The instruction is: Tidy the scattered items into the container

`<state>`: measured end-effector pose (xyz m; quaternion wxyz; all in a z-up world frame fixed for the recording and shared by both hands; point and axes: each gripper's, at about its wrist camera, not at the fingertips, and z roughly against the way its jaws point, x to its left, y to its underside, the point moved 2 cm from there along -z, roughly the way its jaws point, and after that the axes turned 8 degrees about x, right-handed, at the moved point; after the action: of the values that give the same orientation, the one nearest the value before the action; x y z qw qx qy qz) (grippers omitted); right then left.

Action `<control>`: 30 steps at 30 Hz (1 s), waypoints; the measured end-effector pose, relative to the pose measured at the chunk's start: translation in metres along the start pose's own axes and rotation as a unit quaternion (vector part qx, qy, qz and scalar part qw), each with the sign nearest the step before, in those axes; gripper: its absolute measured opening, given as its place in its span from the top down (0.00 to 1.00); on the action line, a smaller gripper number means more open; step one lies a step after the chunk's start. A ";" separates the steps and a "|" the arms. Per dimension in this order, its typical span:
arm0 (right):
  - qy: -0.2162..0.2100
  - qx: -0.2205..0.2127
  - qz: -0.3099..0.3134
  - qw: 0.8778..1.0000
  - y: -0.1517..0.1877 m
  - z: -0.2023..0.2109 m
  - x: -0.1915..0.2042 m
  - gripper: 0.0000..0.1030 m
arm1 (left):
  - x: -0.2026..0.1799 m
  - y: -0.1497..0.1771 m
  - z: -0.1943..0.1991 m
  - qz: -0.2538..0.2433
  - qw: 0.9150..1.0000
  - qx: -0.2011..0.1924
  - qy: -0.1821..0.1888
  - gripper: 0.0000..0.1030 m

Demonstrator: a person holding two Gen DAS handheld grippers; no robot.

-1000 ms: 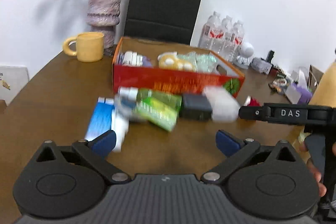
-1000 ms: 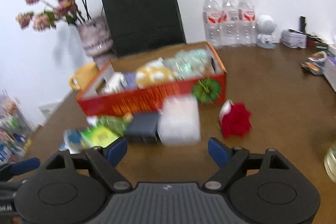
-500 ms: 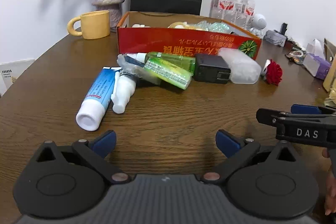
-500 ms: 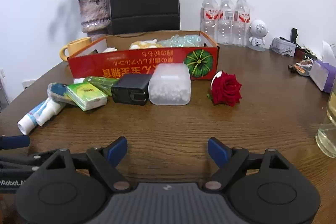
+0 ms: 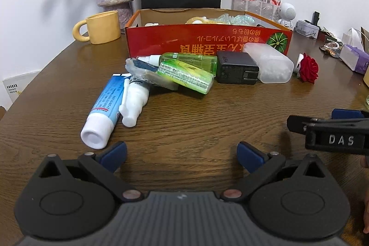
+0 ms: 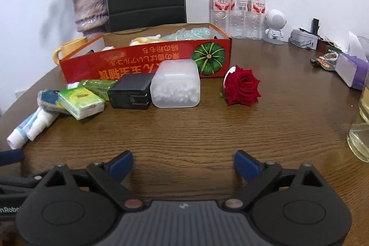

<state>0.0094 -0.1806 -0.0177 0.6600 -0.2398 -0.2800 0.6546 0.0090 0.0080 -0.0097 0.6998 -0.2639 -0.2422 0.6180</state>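
Red cardboard box [image 5: 207,43] stood on brown wooden worktop [image 5: 207,112], scattered toiletries just before it. Left tool [image 5: 181,153] gaped, holding nothing. Right tool [image 6: 183,164] likewise.

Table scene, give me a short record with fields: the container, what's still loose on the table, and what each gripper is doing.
container: red box, open top, some items already inside
loose items: toothpaste tube, white bottle, green bottle, tissue pack, black charger, clear plastic case, red rose
left gripper: open, empty, above bare table
right gripper: open, empty, short of the items
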 end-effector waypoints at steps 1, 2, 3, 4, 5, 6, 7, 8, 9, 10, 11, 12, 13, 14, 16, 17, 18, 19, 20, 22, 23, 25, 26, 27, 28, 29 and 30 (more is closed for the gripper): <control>0.003 0.001 0.003 1.000 0.000 -0.001 0.001 0.08 | 0.000 0.000 0.000 0.000 1.000 0.000 0.000 0.00; 0.005 0.003 0.006 1.000 0.000 -0.001 0.002 0.07 | 0.000 0.000 0.000 0.000 1.000 0.000 0.000 0.00; 0.007 0.004 0.009 1.000 0.000 -0.002 0.003 0.07 | 0.000 0.000 0.000 0.000 1.000 0.000 0.000 0.00; 0.008 0.005 0.011 1.000 0.000 -0.002 0.004 0.06 | 0.000 0.000 0.000 0.000 1.000 0.000 0.000 0.00; 0.008 0.005 0.012 1.000 0.000 -0.002 0.004 0.06 | 0.000 0.000 0.000 0.000 1.000 0.000 0.000 0.00; 0.007 0.006 0.012 1.000 0.000 -0.002 0.003 0.05 | 0.000 0.000 0.000 0.000 1.000 0.000 0.000 0.00; 0.007 0.006 0.012 1.000 0.000 -0.002 0.003 0.05 | 0.000 0.000 0.000 0.000 1.000 0.000 0.000 0.00; 0.006 0.006 0.012 1.000 0.000 -0.002 0.003 0.05 | 0.000 0.000 0.000 0.000 1.000 0.000 0.000 0.00; 0.006 0.006 0.012 1.000 0.000 -0.002 0.003 0.04 | 0.000 0.000 0.000 0.000 1.000 0.000 0.000 0.00; 0.005 0.007 0.013 1.000 0.000 -0.003 0.003 0.03 | 0.000 0.000 0.000 0.000 1.000 0.000 0.000 0.00; 0.005 0.008 0.014 1.000 0.000 -0.003 0.003 0.03 | 0.000 0.000 0.000 0.000 1.000 0.000 0.000 0.00; 0.005 0.008 0.015 1.000 -0.001 -0.003 0.004 0.02 | 0.000 0.000 0.000 0.000 1.000 0.000 0.000 0.00; 0.005 0.009 0.016 1.000 -0.001 -0.003 0.004 0.02 | 0.000 0.000 0.000 0.000 1.000 0.000 0.000 0.00; 0.005 0.009 0.016 1.000 0.000 -0.003 0.004 0.01 | -0.001 0.000 0.000 0.000 1.000 0.000 0.000 0.00; 0.004 0.010 0.017 1.000 0.000 -0.003 0.004 0.01 | -0.001 0.000 0.000 0.000 1.000 0.000 0.000 0.00; 0.003 0.010 0.016 1.000 0.000 -0.002 0.004 0.00 | -0.001 0.000 0.000 0.000 1.000 0.000 -0.001 0.00; 0.001 0.009 0.014 1.000 0.000 -0.002 0.003 0.00 | -0.001 0.000 0.000 0.000 1.000 0.000 -0.001 0.00; -0.002 0.008 0.012 1.000 0.000 -0.001 0.002 0.00 | -0.001 0.000 0.000 0.000 1.000 0.000 -0.001 0.00; -0.004 0.008 0.010 1.000 0.000 -0.001 0.001 0.00 | -0.001 0.000 0.000 0.000 1.000 0.000 -0.001 0.00; -0.004 0.008 0.010 1.000 0.000 -0.001 0.001 0.00 | -0.001 0.000 0.000 0.000 1.000 0.000 -0.001 0.00; -0.002 0.009 0.012 1.000 0.000 -0.001 0.002 0.00 | -0.001 0.000 0.000 0.000 1.000 0.000 -0.001 0.00; -0.002 0.009 0.013 1.000 0.000 -0.001 0.002 0.00 | -0.001 0.000 0.000 0.000 1.000 0.000 -0.001 0.00; -0.003 0.009 0.012 1.000 0.000 -0.001 0.002 0.00 | -0.001 0.000 0.000 0.000 1.000 0.000 -0.001 0.00; -0.004 0.009 0.011 1.000 0.000 -0.001 0.001 0.00 | -0.001 0.000 0.000 0.000 1.000 0.000 -0.001 0.00; -0.007 0.008 0.011 1.000 0.000 -0.001 0.001 0.00 | -0.001 0.000 0.000 0.000 1.000 0.000 -0.001 0.00; -0.012 0.006 0.007 1.000 -0.001 -0.001 -0.001 0.00 | -0.001 0.000 0.000 0.000 1.000 0.000 -0.001 0.00; -0.021 0.002 -0.002 1.000 -0.002 0.000 -0.004 0.00 | -0.001 0.000 0.000 0.000 1.000 0.000 -0.001 0.00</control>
<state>0.0109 -0.1844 -0.0171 0.6560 -0.2236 -0.2929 0.6587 0.0093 0.0072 -0.0099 0.6993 -0.2635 -0.2428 0.6185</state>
